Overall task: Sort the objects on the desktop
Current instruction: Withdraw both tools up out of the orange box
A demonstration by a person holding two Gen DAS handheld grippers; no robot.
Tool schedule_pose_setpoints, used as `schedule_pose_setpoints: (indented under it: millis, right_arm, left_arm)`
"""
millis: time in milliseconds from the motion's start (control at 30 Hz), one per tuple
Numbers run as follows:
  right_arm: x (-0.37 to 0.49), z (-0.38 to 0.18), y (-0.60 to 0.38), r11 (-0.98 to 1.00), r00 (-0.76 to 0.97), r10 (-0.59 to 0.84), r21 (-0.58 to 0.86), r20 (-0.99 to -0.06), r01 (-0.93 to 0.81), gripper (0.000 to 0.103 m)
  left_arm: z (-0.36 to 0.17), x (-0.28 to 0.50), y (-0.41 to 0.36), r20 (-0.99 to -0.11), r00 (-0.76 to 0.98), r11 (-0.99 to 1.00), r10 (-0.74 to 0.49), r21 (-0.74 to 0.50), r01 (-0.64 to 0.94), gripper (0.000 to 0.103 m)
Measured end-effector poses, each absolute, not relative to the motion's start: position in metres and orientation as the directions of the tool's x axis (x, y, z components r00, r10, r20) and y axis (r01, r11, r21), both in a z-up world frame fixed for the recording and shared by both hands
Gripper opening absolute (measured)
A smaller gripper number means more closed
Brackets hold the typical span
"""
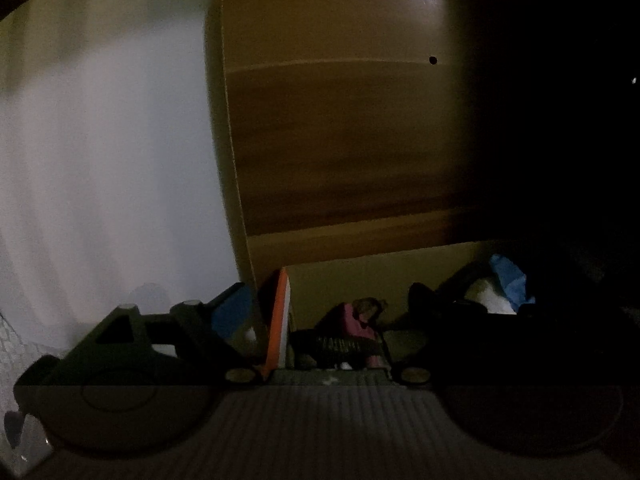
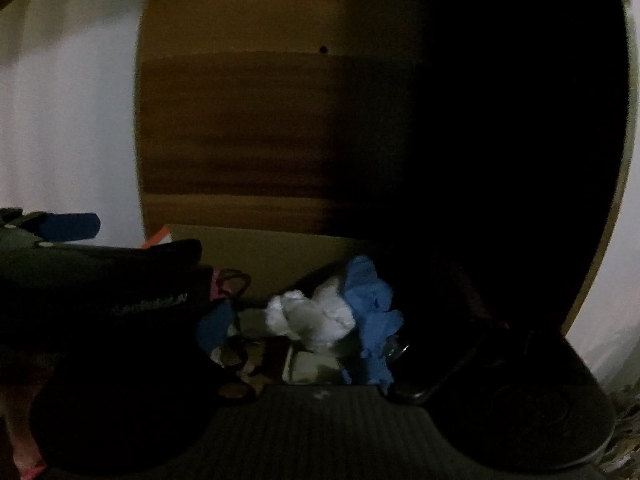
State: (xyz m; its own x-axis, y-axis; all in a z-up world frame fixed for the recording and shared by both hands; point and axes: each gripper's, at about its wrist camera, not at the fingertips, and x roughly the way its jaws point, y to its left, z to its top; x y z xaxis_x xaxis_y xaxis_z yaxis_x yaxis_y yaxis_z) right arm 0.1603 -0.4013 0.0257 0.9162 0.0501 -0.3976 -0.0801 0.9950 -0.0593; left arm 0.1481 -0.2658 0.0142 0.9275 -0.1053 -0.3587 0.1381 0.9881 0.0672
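Note:
Both views are dark and look down onto a wooden desk. In the left wrist view my left gripper points at a pink object that lies between its fingers, with an orange and white flat item upright by the left finger. In the right wrist view my right gripper has crumpled white paper and a blue crumpled piece between its fingers. Whether either jaw grips is hidden by shadow. The left gripper's dark body shows at the left.
The brown wooden desk top fills the middle, with a pale floor or wall to its left. A yellowish box wall stands behind the objects. The right side of both views is black shadow.

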Motion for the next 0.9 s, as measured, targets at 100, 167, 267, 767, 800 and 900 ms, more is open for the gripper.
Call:
schedule_pose_setpoints:
  millis: [100, 167, 267, 767, 800, 900]
  right_arm:
    - [0.153, 0.024, -0.401, 0.995, 0.916, 0.055, -0.057, -0.398, -0.085, 0.103]
    - [0.149, 0.024, -0.402, 0.995, 0.915, 0.058, -0.05, -0.4, -0.084, 0.103]
    - [0.139, 0.023, -0.405, 0.996, 0.912, 0.068, -0.029, -0.404, -0.086, 0.103]
    - [0.097, 0.015, -0.413, 0.997, 0.92, 0.077, 0.013, -0.384, -0.078, 0.103]
    - [0.094, 0.015, -0.414, 0.997, 0.92, 0.081, 0.02, -0.383, -0.079, 0.103]
    - [0.085, 0.015, -0.416, 0.996, 0.921, 0.091, 0.039, -0.379, -0.083, 0.103]
  left_arm:
    - [0.014, 0.14, -0.263, -0.36, 0.927, 0.989, -0.103, 0.066, 0.135, 0.089]
    - [0.013, 0.137, -0.259, -0.363, 0.926, 0.99, -0.1, 0.057, 0.128, 0.089]
    - [0.011, 0.133, -0.254, -0.37, 0.923, 0.99, -0.109, 0.039, 0.133, 0.09]
    - [0.003, 0.091, -0.232, -0.313, 0.939, 0.983, -0.145, 0.063, 0.173, 0.096]
    - [0.003, 0.088, -0.23, -0.31, 0.939, 0.982, -0.148, 0.064, 0.175, 0.096]
    - [0.004, 0.081, -0.227, -0.303, 0.941, 0.982, -0.153, 0.062, 0.179, 0.097]
